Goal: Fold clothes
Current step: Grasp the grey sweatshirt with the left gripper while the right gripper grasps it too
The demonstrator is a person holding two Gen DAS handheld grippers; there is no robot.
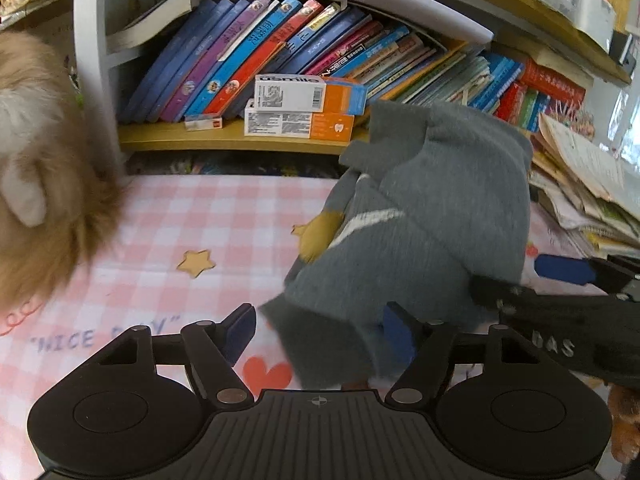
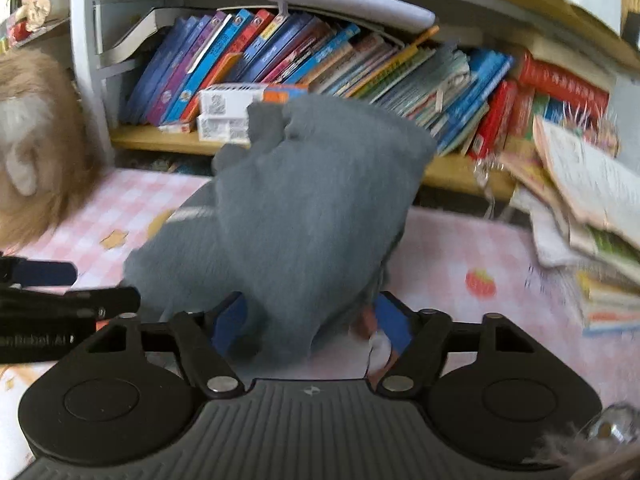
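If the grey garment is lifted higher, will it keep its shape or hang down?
The grey garment probably hangs limp: it already sags in soft folds. It looks light, bunched up above the pink checked cloth. Its knit surface likely grips rather than slips.

A wooden bookshelf (image 1: 224, 140) with a white upright (image 1: 90, 60) is standing along the back, holding a leaning row of colourful books (image 1: 256, 56) and two stacked white-and-orange boxes (image 1: 304, 108). A pink checked cloth (image 1: 168, 232) printed with stars and hearts is covering the bench, while a fluffy tan plush toy (image 1: 44, 184) is sitting at the left and loose papers and booklets (image 1: 584, 184) are piling up at the right in daylight
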